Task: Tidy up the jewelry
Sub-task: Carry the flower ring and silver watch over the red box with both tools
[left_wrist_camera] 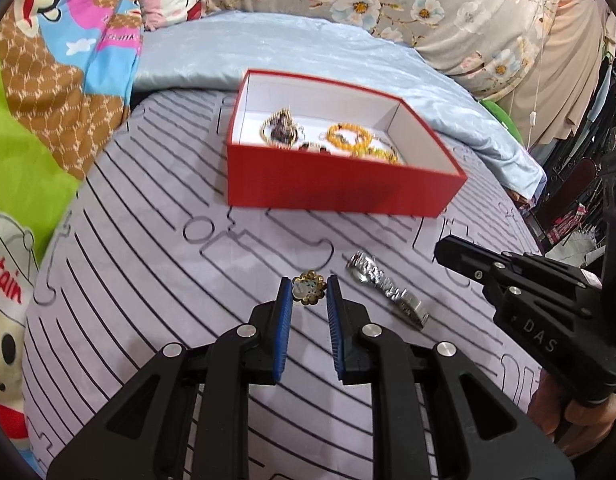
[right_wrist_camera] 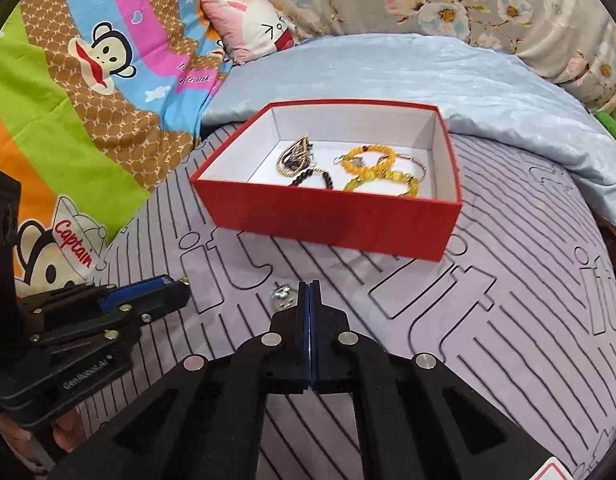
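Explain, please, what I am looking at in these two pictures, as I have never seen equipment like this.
There is no robot here: a person holds a black two-finger tool in each hand, and each tool has a wide-angle camera looking along its jaws. One picture is taken from the left gripper, the other from the right gripper. Beneath them is a grey line-patterned bedspread with an open red cardboard box on it, holding yellow bead bracelets and other jewellery. A silver metal watch lies loose on the bedspread. The left jaws appear to pinch a small gold flower-shaped ornament. The right jaws are shut on nothing.
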`<control>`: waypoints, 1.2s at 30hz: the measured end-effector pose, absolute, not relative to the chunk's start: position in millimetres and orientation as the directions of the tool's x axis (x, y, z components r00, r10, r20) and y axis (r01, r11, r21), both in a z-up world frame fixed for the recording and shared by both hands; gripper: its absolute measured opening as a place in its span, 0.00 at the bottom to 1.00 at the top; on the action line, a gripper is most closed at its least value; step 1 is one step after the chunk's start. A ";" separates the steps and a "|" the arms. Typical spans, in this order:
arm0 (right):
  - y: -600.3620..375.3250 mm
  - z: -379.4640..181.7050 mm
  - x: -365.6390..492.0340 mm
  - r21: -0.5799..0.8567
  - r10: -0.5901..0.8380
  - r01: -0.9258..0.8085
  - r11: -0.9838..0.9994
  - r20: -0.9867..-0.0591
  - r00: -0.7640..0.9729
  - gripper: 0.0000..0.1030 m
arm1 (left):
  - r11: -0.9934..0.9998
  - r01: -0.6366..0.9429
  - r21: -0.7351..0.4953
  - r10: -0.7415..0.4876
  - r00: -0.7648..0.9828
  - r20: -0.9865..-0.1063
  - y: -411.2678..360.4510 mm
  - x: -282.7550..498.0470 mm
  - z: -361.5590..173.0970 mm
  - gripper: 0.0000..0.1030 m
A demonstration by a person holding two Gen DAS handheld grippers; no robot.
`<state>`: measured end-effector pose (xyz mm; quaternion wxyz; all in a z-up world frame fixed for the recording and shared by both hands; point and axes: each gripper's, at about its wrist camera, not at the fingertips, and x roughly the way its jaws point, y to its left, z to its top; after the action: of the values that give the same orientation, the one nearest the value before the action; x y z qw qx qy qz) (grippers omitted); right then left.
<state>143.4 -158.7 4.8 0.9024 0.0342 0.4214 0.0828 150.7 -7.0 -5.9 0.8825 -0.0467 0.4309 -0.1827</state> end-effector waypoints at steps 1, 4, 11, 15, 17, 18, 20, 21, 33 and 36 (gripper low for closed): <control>-160.2 4.4 143.8 0.129 0.175 -0.118 0.985 -0.758 0.629 0.00 | 0.929 0.283 -0.239 -0.363 0.566 -0.740 -7.0 151.4 -3.8 0.16; -159.8 -0.3 144.0 0.131 0.185 -0.132 0.983 -0.774 0.606 0.00 | 0.929 0.281 -0.241 -0.364 0.573 -0.735 -6.6 153.2 -0.6 0.16; -139.8 -19.0 149.2 0.116 0.202 -0.183 0.976 -0.789 0.580 0.39 | 0.930 0.275 -0.243 -0.361 0.561 -0.745 -5.8 154.2 -7.0 0.16; -128.0 -31.7 160.7 0.093 0.191 -0.200 0.975 -0.809 0.556 0.39 | 0.933 0.263 -0.246 -0.354 0.554 -0.754 -3.2 154.5 -12.1 0.16; -124.6 -38.0 166.6 0.083 0.181 -0.199 0.977 -0.819 0.545 0.38 | 0.934 0.261 -0.245 -0.352 0.551 -0.756 -2.1 154.7 -14.2 0.16; -123.9 -40.4 168.3 0.082 0.177 -0.196 0.977 -0.822 0.541 0.35 | 0.935 0.259 -0.244 -0.350 0.550 -0.758 -1.5 155.2 -15.2 0.16; -123.1 -43.5 171.1 0.081 0.173 -0.190 0.978 -0.826 0.537 0.29 | 0.935 0.256 -0.245 -0.349 0.547 -0.761 -0.5 156.5 -17.1 0.16; -121.7 -43.9 171.3 0.072 0.165 -0.189 0.979 -0.825 0.541 0.23 | 0.935 0.255 -0.246 -0.349 0.546 -0.762 0.2 157.3 -17.8 0.16; -130.8 -29.9 162.9 0.111 0.184 -0.162 0.981 -0.804 0.566 0.22 | 0.931 0.264 -0.252 -0.360 0.549 -0.754 -0.6 161.9 -15.6 0.16; -136.6 -19.2 158.5 0.125 0.193 -0.155 0.980 -0.788 0.584 0.22 | 0.930 0.270 -0.251 -0.363 0.554 -0.749 -1.7 162.5 -11.7 0.16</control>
<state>158.5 -136.6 -19.2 0.8897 0.0216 0.4454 0.0977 162.5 -1.7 -11.7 0.8799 -0.0534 0.4366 -0.1797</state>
